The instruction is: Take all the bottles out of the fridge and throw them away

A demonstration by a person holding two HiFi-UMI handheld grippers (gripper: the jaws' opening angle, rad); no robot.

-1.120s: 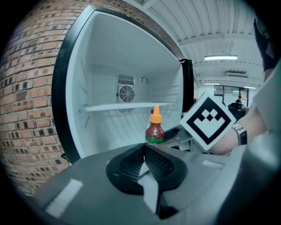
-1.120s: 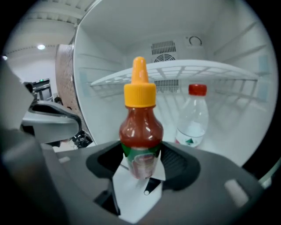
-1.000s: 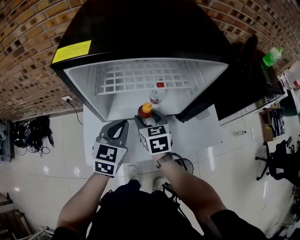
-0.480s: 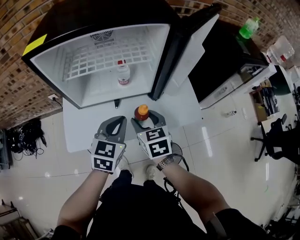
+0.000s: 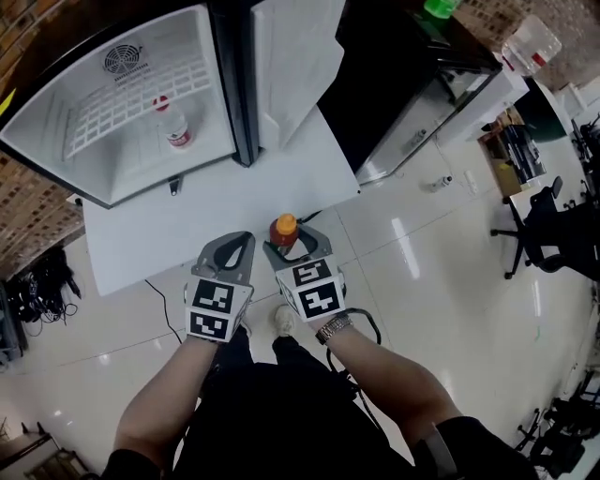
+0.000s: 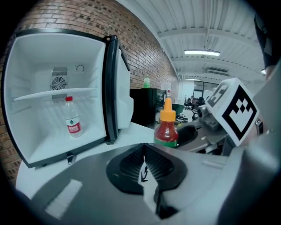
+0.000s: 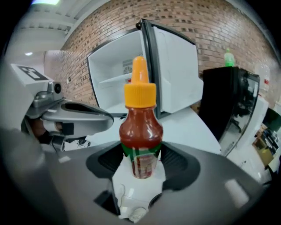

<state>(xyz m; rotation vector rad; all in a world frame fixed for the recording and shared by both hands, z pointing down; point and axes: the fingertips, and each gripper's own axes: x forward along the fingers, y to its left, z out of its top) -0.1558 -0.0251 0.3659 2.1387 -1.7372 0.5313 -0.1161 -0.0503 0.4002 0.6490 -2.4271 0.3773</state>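
My right gripper (image 5: 295, 246) is shut on a red sauce bottle (image 5: 284, 230) with an orange cap, held upright above the floor. The right gripper view shows the pads (image 7: 178, 160) pressed on the lower body of the sauce bottle (image 7: 140, 132). Beside it on the left, my left gripper (image 5: 230, 253) is shut with nothing in it; its pads (image 6: 131, 162) meet. The open fridge (image 5: 56, 164) stands at the upper left. One clear water bottle (image 5: 176, 127) with a red cap and red label stands inside it, also seen in the left gripper view as the water bottle (image 6: 70, 123).
A white board (image 5: 187, 216) lies on the tiled floor before the fridge. A black cabinet (image 5: 403, 84) stands right of the fridge door, with a green bottle (image 5: 441, 7) on top. An office chair (image 5: 553, 225) is at far right. Cables (image 5: 47, 281) lie at left.
Both grippers have drawn back from the fridge, the right one carrying the sauce bottle. The fridge has slid to the upper left of the head view. The water bottle stays inside.
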